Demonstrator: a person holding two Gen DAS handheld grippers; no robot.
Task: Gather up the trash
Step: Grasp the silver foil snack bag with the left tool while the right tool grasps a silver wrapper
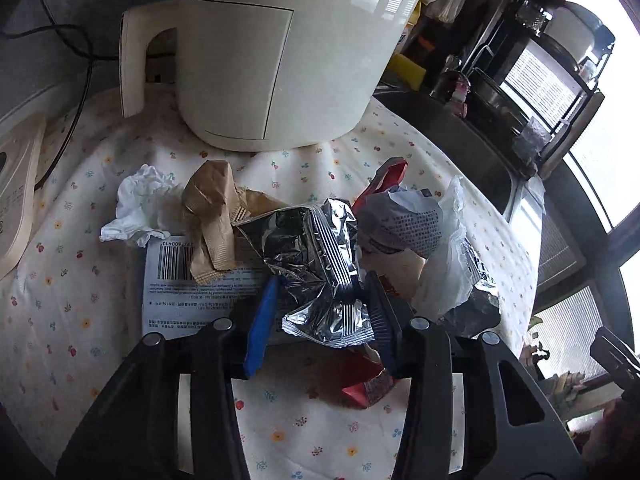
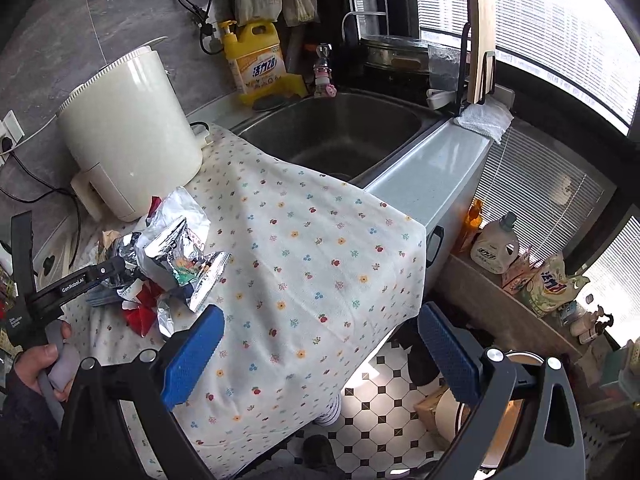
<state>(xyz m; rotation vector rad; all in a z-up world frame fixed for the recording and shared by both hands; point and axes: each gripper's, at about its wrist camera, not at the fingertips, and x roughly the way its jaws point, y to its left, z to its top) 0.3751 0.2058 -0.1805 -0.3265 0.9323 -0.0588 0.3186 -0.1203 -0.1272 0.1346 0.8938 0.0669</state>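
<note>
Left tongs (image 1: 320, 312) clamped on foil wrapper (image 1: 316, 256) in trash pile on floral cloth (image 1: 80, 300) over the surface, brown paper (image 1: 212, 212) and tissue (image 1: 138, 204) beside it, kettle (image 1: 280, 52) behind, right tongs (image 2: 320, 356) apart, holding nothing, sink (image 2: 340, 136) beyond
</note>
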